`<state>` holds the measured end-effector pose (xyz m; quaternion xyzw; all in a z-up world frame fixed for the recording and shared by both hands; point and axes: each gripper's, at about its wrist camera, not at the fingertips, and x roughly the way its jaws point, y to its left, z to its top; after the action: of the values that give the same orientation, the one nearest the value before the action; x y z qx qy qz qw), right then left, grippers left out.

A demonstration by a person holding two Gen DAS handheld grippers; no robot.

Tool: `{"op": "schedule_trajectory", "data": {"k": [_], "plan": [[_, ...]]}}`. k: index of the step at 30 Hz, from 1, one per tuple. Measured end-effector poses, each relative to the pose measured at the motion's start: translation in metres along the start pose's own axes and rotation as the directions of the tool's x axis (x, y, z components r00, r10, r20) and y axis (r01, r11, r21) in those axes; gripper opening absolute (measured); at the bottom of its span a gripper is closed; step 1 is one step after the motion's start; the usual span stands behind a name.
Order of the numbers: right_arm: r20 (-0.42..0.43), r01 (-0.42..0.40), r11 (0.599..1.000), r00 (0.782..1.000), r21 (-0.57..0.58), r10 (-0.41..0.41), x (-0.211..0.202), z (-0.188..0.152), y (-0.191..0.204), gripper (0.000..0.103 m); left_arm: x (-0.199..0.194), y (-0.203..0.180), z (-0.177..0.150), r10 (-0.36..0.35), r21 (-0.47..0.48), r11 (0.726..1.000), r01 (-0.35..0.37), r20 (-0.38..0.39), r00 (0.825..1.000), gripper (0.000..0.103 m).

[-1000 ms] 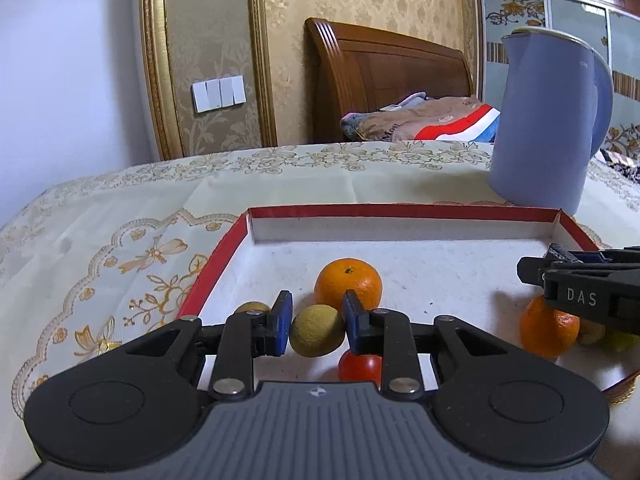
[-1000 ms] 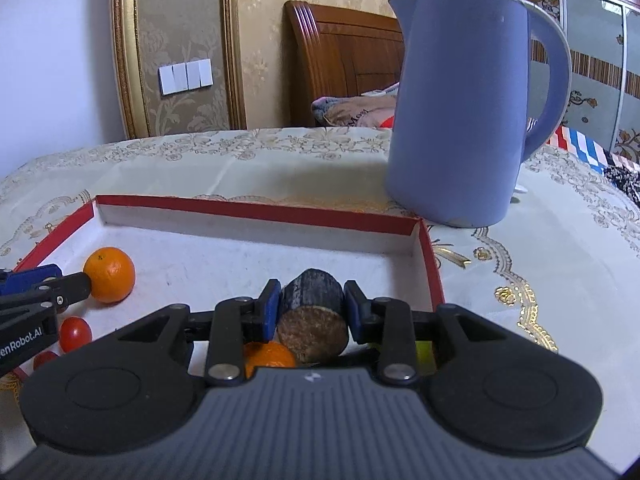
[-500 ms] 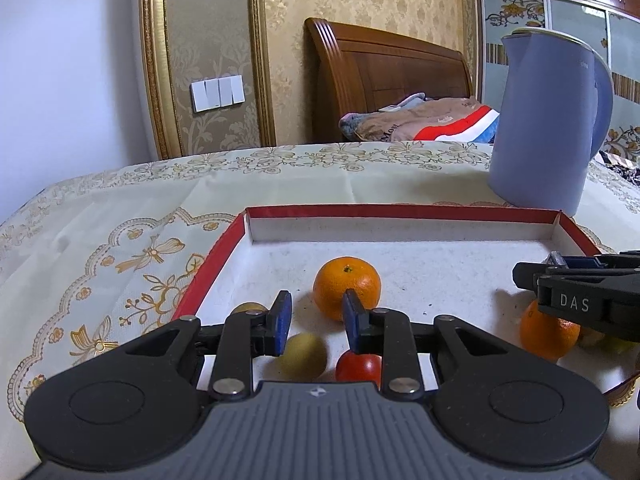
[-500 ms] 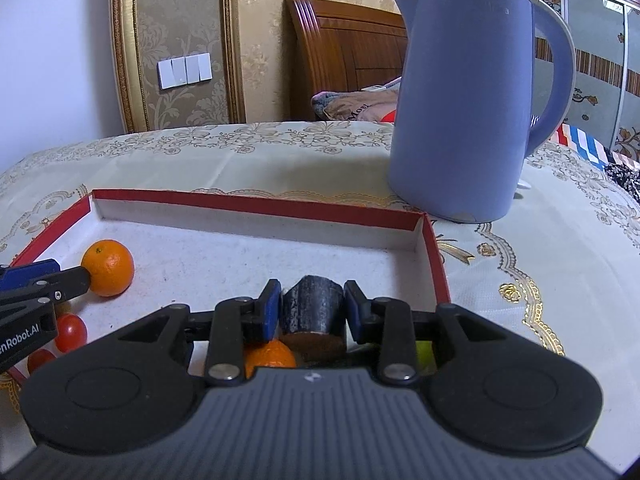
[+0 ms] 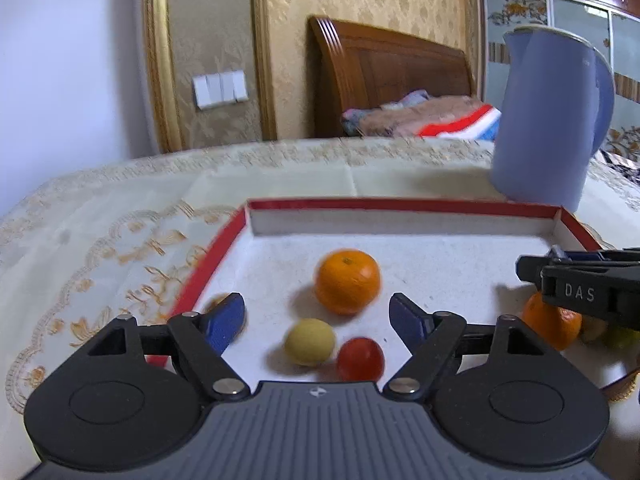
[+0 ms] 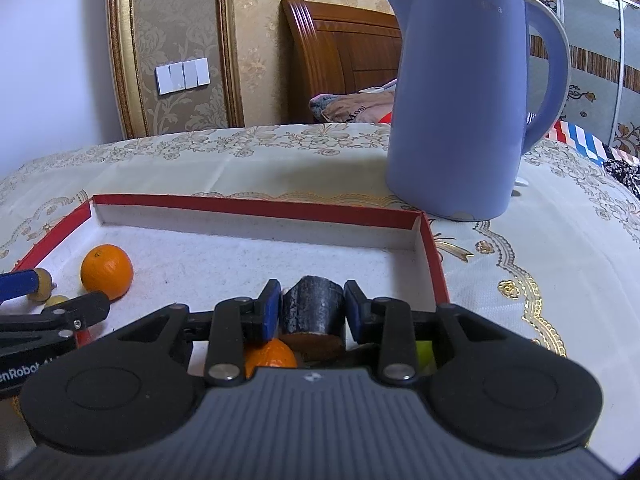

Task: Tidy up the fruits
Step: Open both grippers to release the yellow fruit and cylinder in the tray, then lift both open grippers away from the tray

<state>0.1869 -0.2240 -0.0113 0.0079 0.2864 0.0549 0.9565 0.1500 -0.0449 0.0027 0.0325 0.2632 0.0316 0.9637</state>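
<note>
1. Gold-patterned wallpaper, a wooden headboard and a bank of white wall switches form the background behind the surface, which is covered by a cream embroidered cloth.
2. A shallow tray with a red rim and a white floor sits on the surface and holds the fruit.
3. Left group, toward the tray's left edge: an orange rests on the tray floor; a small yellow fruit and a red tomato lie nearer the tray's front edge, just beside each other.
4. A further small brownish fruit lies against the tray's left edge, partly hidden in the left wrist view by a blue pad.
5. The left tool hovers above the yellow fruit and tomato with its jaws spread wide, gripping nothing.
6. The right tool is clamped narrowly on a dark cylindrical object near the tray's right front corner.
7. Below the right tool, a second orange and a yellow-green fruit are partly visible.
8. A blue electric kettle stands upright on the surface beyond the tray's far right corner, apart from the tray.
</note>
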Motion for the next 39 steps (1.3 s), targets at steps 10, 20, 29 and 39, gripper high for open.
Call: {"op": "schedule_trajectory", "data": {"k": [10, 20, 29, 39], "plan": [[0.054, 0.008, 1.000, 0.999, 0.023, -0.009, -0.010, -0.001, -0.001, 0.064, 0.004, -0.001, -0.001, -0.009, 0.009, 1.000, 0.010, -0.030, 1.000, 0.080], [0.092, 0.012, 0.998, 0.996, 0.065, -0.018, -0.021, -0.003, -0.006, 0.076, 0.001, 0.002, -0.001, -0.010, -0.010, 1.000, 0.010, -0.030, 0.999, 0.080], [0.146, 0.003, 0.996, 0.989, 0.092, -0.016, -0.040, -0.007, -0.010, 0.085, -0.003, 0.007, -0.001, -0.017, -0.040, 0.999, 0.016, -0.025, 1.000, 0.080], [0.163, -0.058, 0.993, 0.986, 0.102, 0.040, -0.068, -0.021, -0.009, 0.086, -0.015, 0.012, -0.005, -0.012, -0.044, 0.999, 0.012, -0.006, 1.000, 0.080]]}}
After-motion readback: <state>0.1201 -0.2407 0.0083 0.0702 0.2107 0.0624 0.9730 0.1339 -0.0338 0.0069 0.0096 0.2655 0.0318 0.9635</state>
